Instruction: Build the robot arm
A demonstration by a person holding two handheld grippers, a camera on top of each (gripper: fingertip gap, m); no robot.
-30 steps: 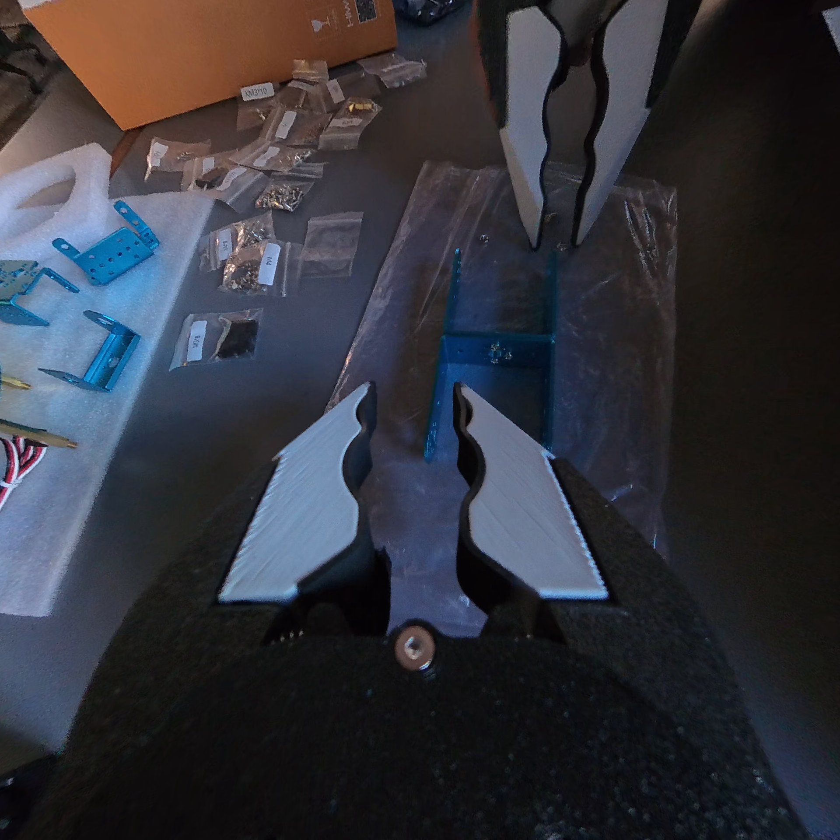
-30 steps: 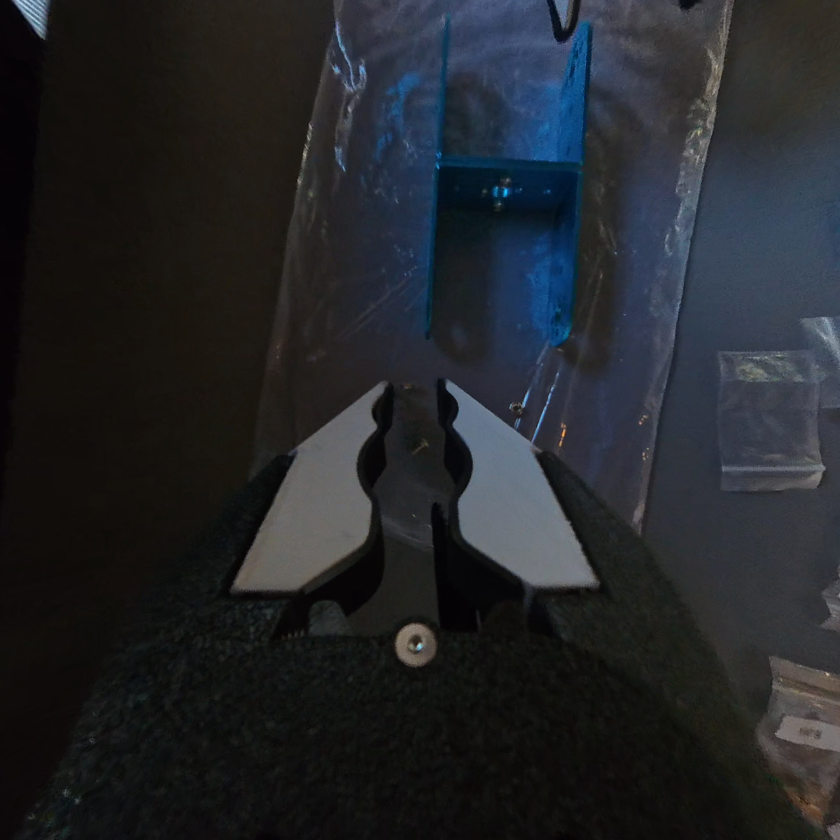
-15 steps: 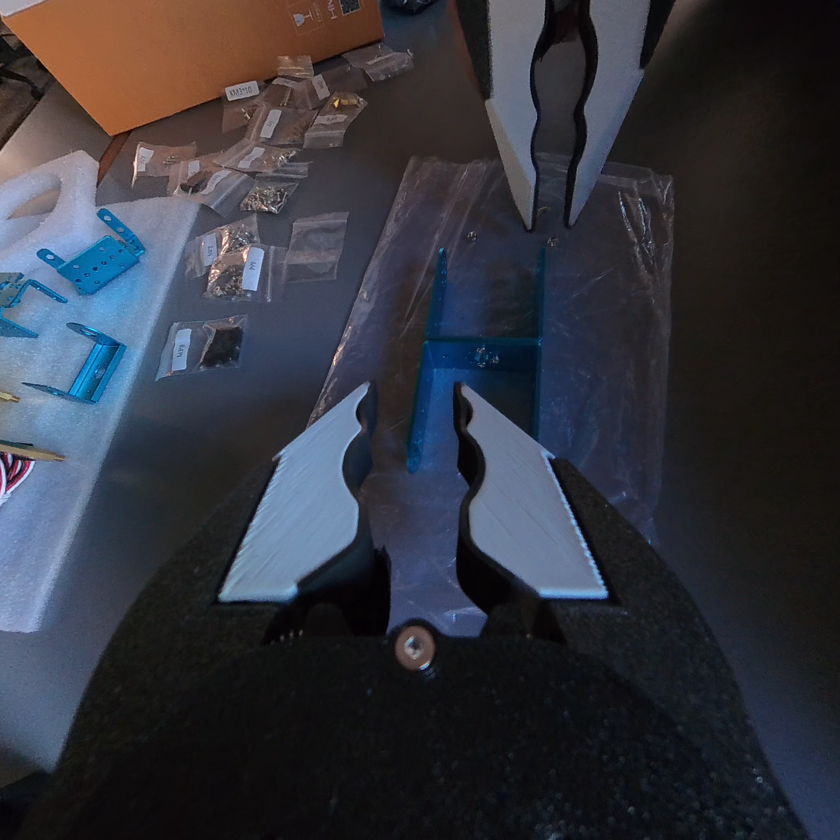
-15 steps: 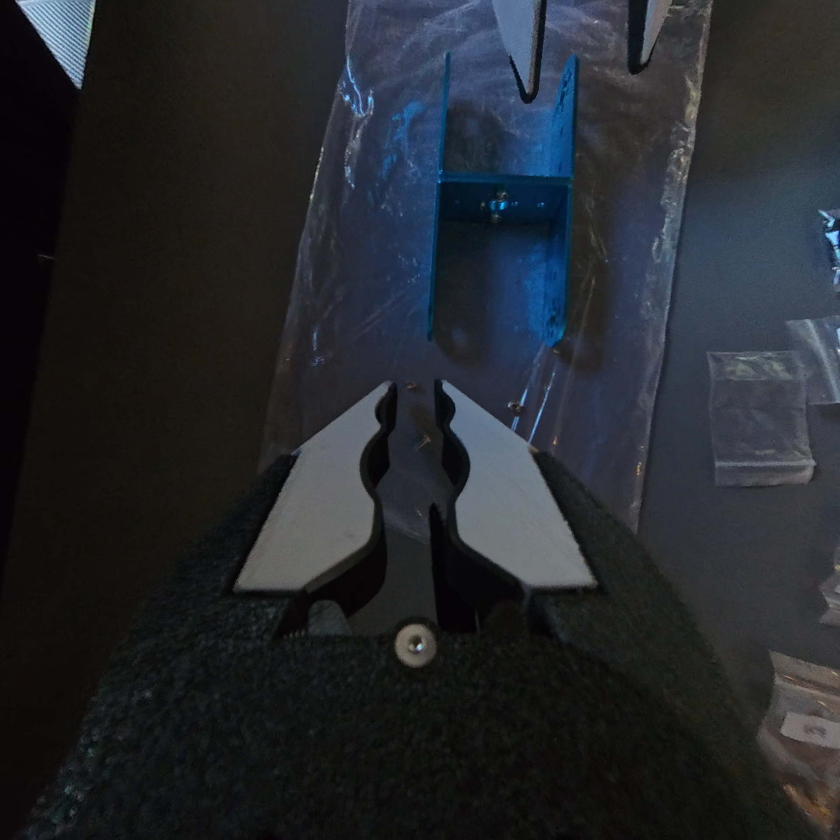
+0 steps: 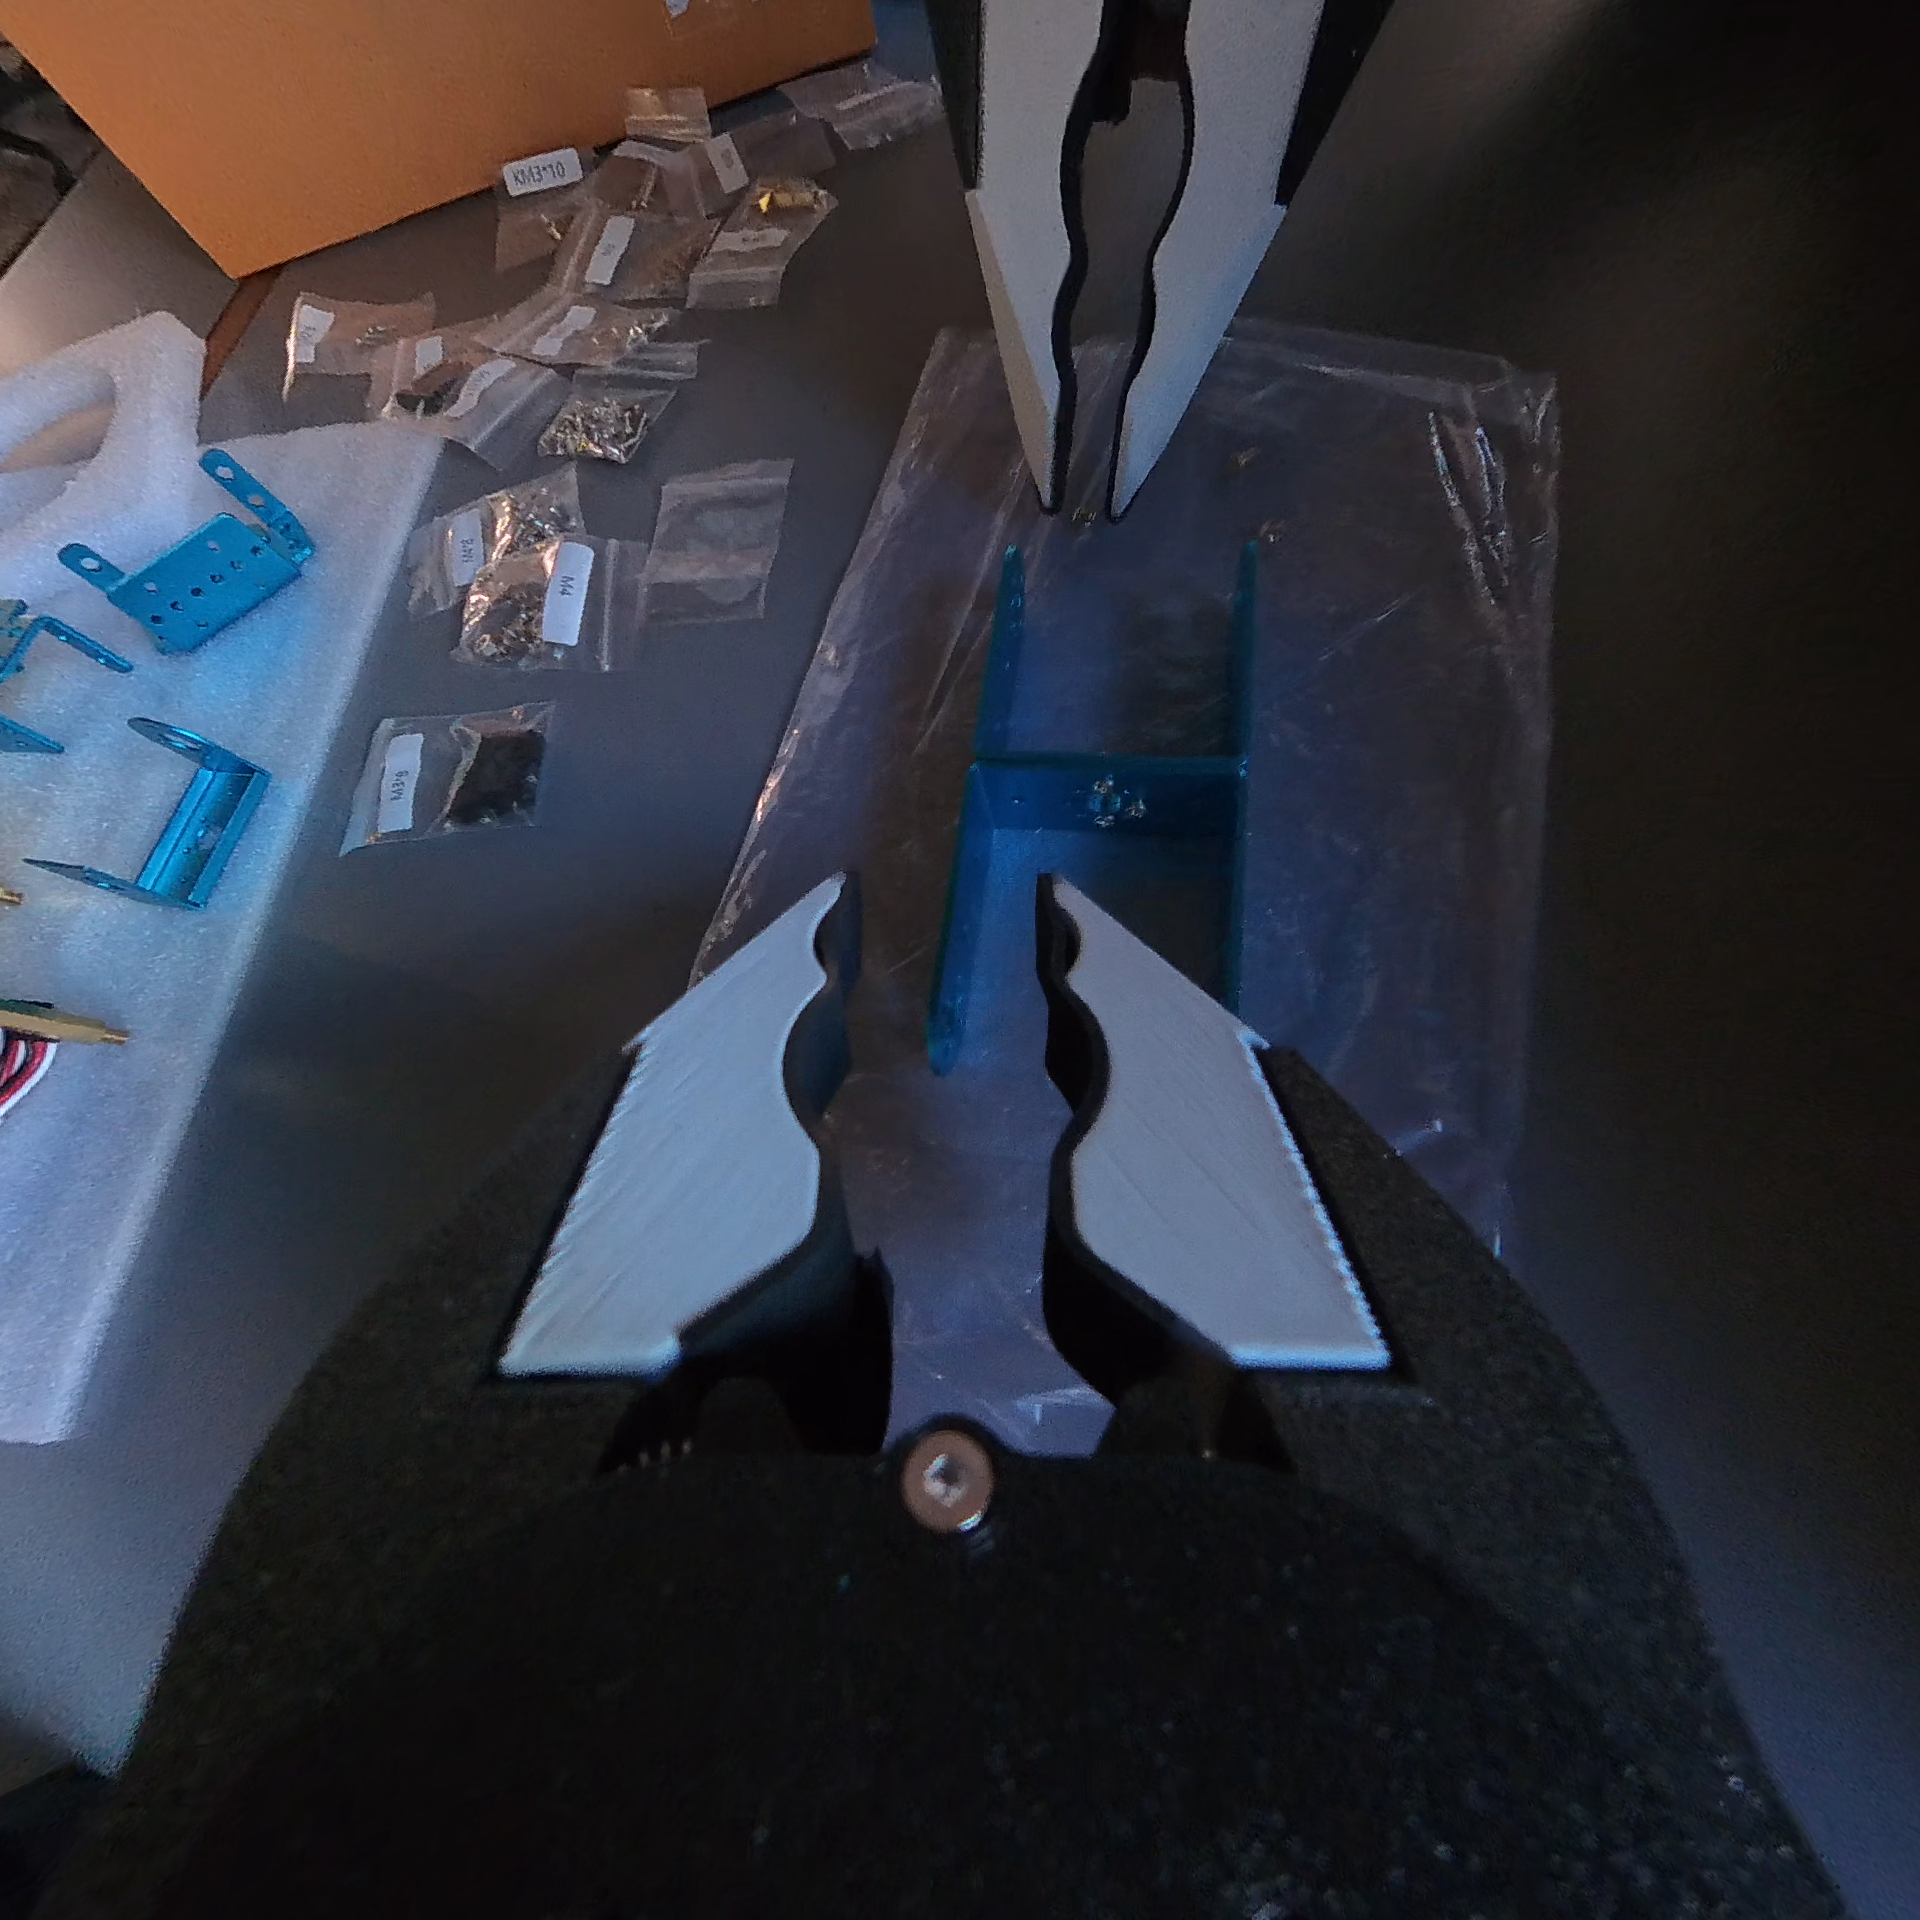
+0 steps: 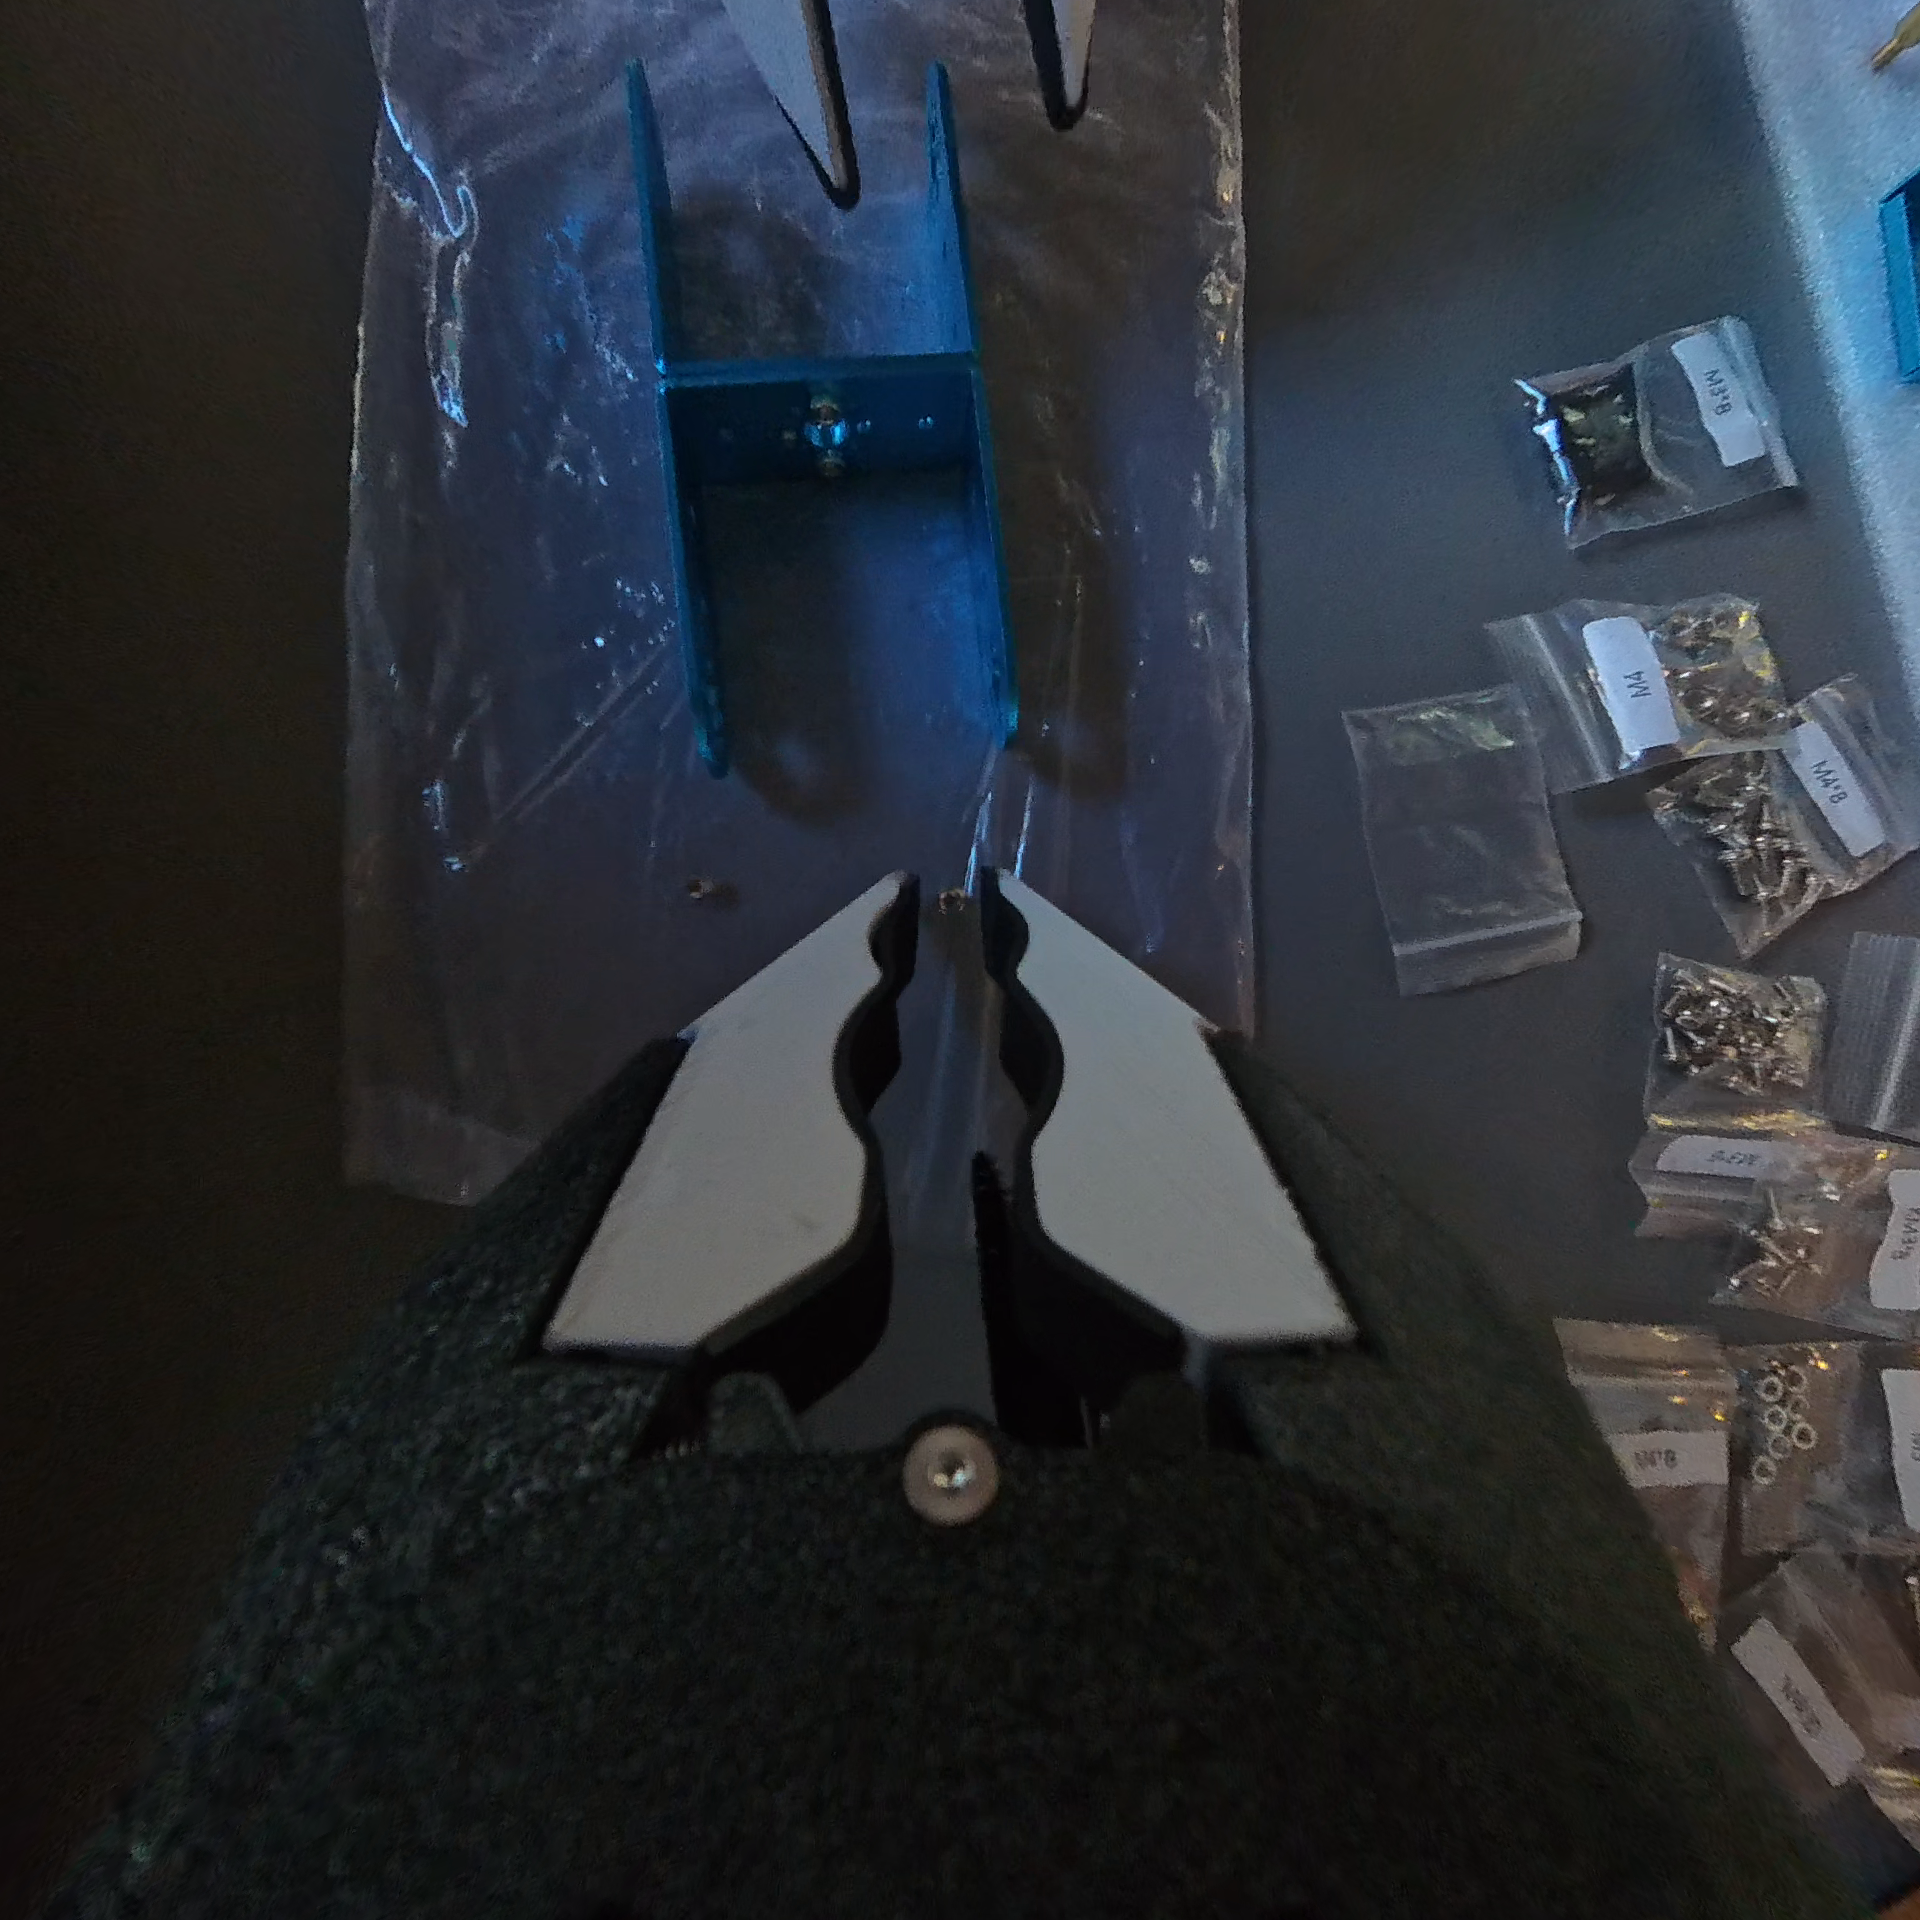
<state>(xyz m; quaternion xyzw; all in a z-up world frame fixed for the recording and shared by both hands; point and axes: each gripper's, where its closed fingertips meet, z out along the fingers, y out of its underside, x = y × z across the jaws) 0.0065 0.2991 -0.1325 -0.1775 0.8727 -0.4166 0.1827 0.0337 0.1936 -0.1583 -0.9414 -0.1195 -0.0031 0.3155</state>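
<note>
A blue metal H-shaped bracket lies on a clear plastic bag on the dark table. My left gripper is open and empty, with its tips over the near end of the bracket's left arm; it also shows at the top of the right wrist view. My right gripper is at the bracket's other end, jaws narrowly apart. A tiny screw lies on the bag between its tips. Another small screw lies to its left.
Several small zip bags of screws lie beside the plastic bag. A white foam sheet carries loose blue brackets. An orange cardboard box stands behind them. The grippers' ends are close to 12 centimeters from one another.
My right gripper has shifted sideways along the bag's end to a different screw, and its jaws have narrowed. My left gripper has edged toward the bracket.
</note>
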